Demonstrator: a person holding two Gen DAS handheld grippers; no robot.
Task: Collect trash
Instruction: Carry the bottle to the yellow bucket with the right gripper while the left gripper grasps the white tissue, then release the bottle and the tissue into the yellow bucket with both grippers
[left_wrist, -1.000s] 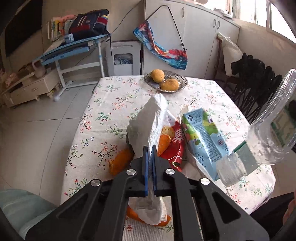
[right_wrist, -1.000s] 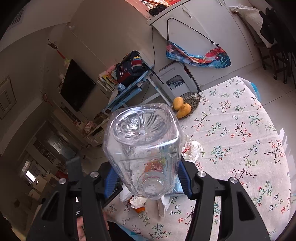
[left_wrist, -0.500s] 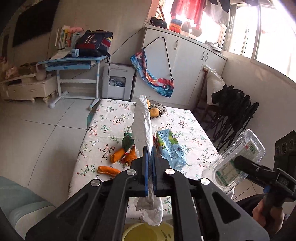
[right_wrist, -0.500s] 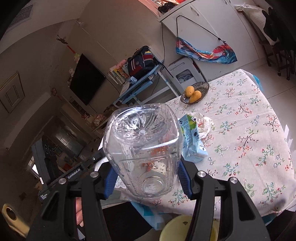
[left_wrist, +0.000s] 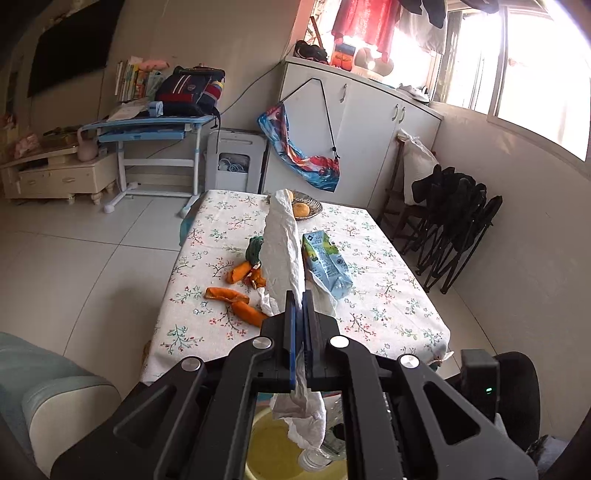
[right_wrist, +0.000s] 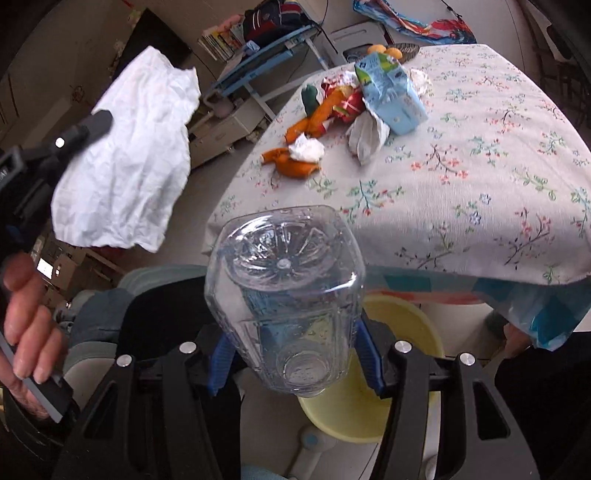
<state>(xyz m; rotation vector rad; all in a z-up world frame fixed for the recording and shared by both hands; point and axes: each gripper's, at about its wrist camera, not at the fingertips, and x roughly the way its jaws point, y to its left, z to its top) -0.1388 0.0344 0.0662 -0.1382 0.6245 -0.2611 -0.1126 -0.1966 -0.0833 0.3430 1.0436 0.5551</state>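
My left gripper (left_wrist: 299, 295) is shut on a crumpled white tissue (left_wrist: 282, 243), held in the air off the table's near end; the tissue also shows in the right wrist view (right_wrist: 125, 155). My right gripper (right_wrist: 291, 354) is shut on a clear empty plastic bottle (right_wrist: 288, 288), held over a yellow bin (right_wrist: 406, 339) on the floor below the table edge. The bin also shows under the left gripper (left_wrist: 273, 446). On the floral tablecloth (right_wrist: 461, 177) lie a blue-green drink carton (right_wrist: 391, 88), orange peels (right_wrist: 295, 166), a red wrapper (right_wrist: 351, 103) and crumpled tissues (right_wrist: 365, 136).
A dish of fruit (left_wrist: 303, 208) stands at the table's far end. Folded black chairs (left_wrist: 454, 229) lean on the right wall. A blue desk (left_wrist: 147, 125) and white cabinets (left_wrist: 358, 129) stand behind. A light-blue seat (left_wrist: 44, 391) is at the lower left.
Both grippers have pulled back from the table and lowered. The bottle has moved from above the table to over the yellow bin. The tissue has come off the table with the left gripper.
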